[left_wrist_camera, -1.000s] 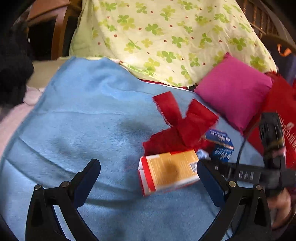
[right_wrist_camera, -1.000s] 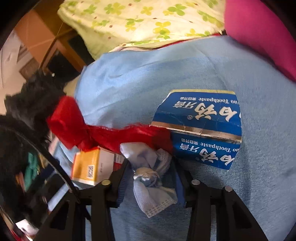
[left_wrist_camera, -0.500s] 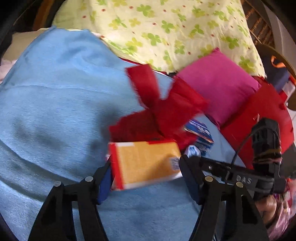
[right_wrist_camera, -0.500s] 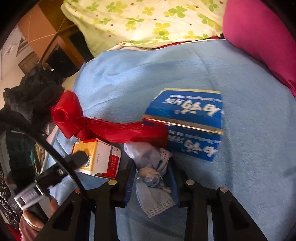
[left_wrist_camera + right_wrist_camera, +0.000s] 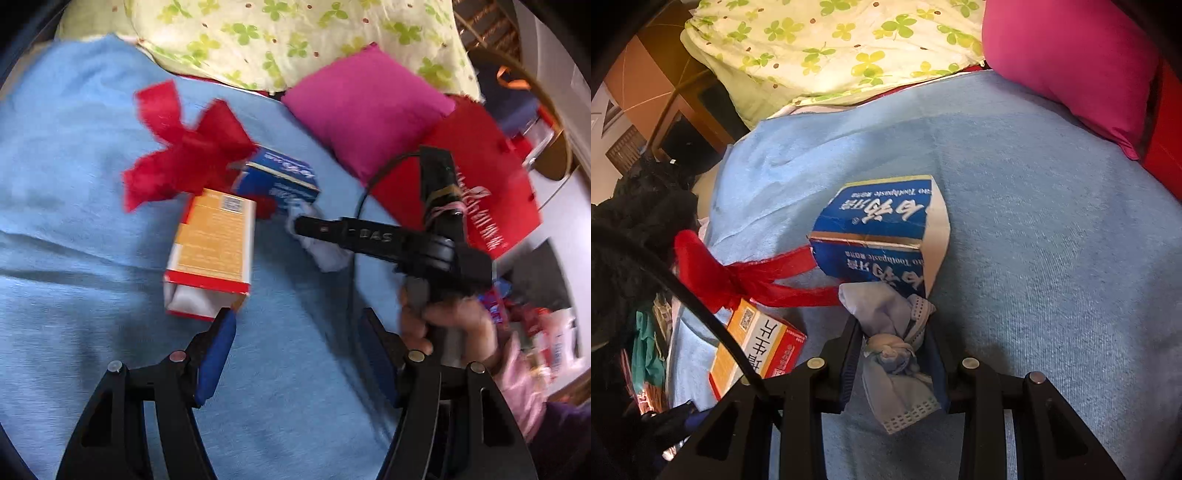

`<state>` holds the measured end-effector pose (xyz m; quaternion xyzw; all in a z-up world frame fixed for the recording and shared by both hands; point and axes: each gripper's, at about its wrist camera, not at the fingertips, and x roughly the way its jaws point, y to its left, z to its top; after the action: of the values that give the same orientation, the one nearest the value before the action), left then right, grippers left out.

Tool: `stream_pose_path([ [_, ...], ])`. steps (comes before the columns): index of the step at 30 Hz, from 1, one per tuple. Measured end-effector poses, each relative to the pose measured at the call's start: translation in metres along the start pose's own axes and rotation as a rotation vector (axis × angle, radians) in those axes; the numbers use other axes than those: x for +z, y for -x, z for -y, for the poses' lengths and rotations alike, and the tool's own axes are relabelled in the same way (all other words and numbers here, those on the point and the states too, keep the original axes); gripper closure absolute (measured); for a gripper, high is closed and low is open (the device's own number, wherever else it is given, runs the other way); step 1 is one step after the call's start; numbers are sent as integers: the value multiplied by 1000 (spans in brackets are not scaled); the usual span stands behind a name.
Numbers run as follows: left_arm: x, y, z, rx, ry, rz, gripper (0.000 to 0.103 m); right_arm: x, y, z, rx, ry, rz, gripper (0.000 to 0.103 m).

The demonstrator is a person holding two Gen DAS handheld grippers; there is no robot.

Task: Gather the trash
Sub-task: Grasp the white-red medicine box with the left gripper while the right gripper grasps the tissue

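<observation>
Taking the orange box as the landmark, it lies on the blue blanket with its open red-edged end toward the left gripper. That gripper angles down at the blanket just short of the box; its blue-padded fingers closed in partway within the last second and now stand apart with only blanket between them, the left fingertip close by the box's near corner, and whether it touches the box cannot be told. Behind the box and a little to its left, a red ribbon bow spreads across the blanket, one tail reaching past the box. Behind the box to the right sits a blue toothpaste carton, its torn end open in the right wrist view. Right of the box, the right gripper reaches in level across the left wrist view, held from below by a hand in a pink sleeve. Its fingers have just tightened and are clenched on a crumpled blue face mask, knotted in the middle, which sits right up against the toothpaste carton's near end. Farther right of the box lie a magenta cushion and a red bag, with a clover-print pillow behind them all.
</observation>
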<state>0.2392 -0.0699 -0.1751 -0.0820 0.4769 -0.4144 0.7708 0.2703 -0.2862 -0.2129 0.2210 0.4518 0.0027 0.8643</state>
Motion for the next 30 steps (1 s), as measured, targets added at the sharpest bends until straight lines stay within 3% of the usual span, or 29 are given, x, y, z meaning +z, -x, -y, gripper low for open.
stream_pose_path([
  [3,6,11,-24,53,98,42,34,-1,-1,0,-4,0,-1,67],
  [6,11,16,-40,144,130,89,34,-2,-3,-2,-11,9,-3,67],
  [11,18,8,-30,260,28,149,34,1,-8,-8,-25,28,-4,67],
  [19,23,-24,-20,256,-39,99,34,2,-11,-13,-30,53,-6,67],
  [21,20,-22,-24,253,-34,99,50,2,-11,-14,-30,62,-5,67],
  [30,2,-16,-4,287,-65,119,52,-7,1,-25,7,97,10,67],
])
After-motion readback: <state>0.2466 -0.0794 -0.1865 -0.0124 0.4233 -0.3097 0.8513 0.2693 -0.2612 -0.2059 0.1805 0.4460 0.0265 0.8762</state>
